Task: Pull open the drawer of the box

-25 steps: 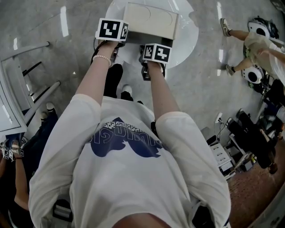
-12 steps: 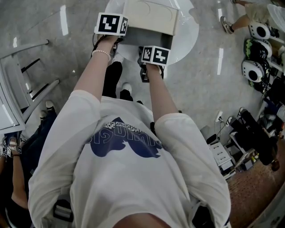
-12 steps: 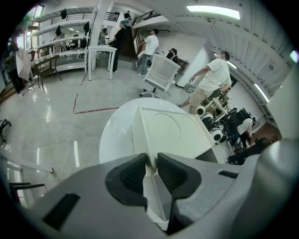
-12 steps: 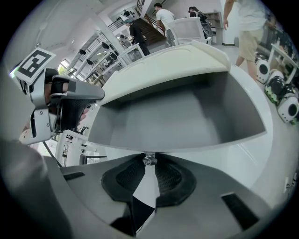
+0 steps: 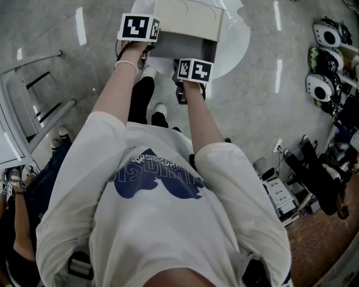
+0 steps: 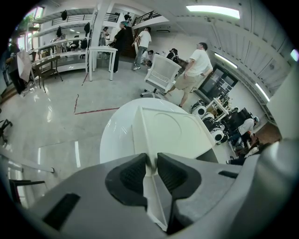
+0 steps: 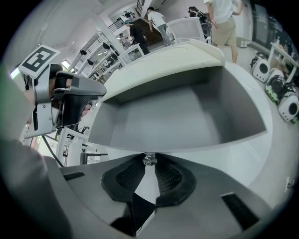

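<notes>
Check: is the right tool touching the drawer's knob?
Touching. The right gripper view shows the small metal knob pinched between the right tool's pads, at the open drawer's front edge.

Inventory, located from the box:
- One box (image 5: 188,17), with one drawer (image 5: 184,45) and one knob (image 7: 149,160).
- Under the box: one round white tabletop (image 5: 238,39).
- At the box: two grippers, namely left gripper (image 6: 150,170) and right gripper (image 7: 148,173); two jaws and one marker cube (image 5: 138,28) on each.
- Right of the box, on the floor (image 5: 252,95): three helmet-like units (image 5: 321,87).
</notes>
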`<state>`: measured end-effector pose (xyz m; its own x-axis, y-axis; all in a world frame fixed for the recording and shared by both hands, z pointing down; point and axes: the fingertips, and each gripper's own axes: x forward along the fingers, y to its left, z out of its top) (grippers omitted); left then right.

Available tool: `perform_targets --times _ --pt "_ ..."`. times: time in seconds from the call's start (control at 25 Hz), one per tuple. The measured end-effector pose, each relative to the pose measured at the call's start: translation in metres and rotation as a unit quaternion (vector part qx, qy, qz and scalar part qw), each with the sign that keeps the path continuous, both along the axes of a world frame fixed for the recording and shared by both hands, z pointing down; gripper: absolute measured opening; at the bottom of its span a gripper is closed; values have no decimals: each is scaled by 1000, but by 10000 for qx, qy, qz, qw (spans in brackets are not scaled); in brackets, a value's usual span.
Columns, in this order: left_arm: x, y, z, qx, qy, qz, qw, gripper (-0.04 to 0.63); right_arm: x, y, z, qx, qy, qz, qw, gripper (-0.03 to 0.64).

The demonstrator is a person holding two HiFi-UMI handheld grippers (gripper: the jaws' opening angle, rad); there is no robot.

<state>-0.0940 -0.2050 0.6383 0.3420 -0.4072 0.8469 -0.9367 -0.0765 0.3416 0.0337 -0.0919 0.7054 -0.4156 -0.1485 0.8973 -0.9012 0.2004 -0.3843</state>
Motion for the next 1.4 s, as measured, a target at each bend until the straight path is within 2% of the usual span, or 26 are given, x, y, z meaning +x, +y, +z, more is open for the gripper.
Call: perform_targets --times 0.24,0.36,0.52,0.64,0.76,0.84,1.0,1.12,1.24,1.32,1.4 --pt "-1 -2 0 20 -32 27 10000 86 0 -2 0 145 -50 143 9998 82" --pt "0 -1 -1 50 -54 29 10000 86 10 3 -6 80 -240 464 9986 160" --pt "2 -2 -2 101 -53 86 9999 87 38 10 -19 57 -555 930 9941 196" --pt "2 5 -4 120 -87 207 9997 87 66 18 -36 154 -681 1345 9885 195" --pt "-1 14 -12 302 -178 191 9992 89 92 17 -64 548 -774 1722 9805 190" --pt "-5 19 -25 519 -243 110 9983 89 105 8 -89 1044 -958 1966 9702 179" --pt "-9 36 -64 1085 -393 -30 9933 89 120 -14 -153 2216 -1483 2383 9339 155" --pt "-10 53 -103 1637 -455 -166 9853 89 124 -20 -200 2952 -1563 2280 9146 123" --pt "-7 73 -149 2293 -515 -306 9715 89 126 -18 -247 3629 -1485 1987 8982 95" --pt "-2 87 -183 2798 -574 -330 9578 89 129 -14 -278 4115 -1280 1753 8852 64" --pt "4 103 -219 3378 -665 -321 9383 87 132 -6 -307 4636 -925 1483 8687 37"
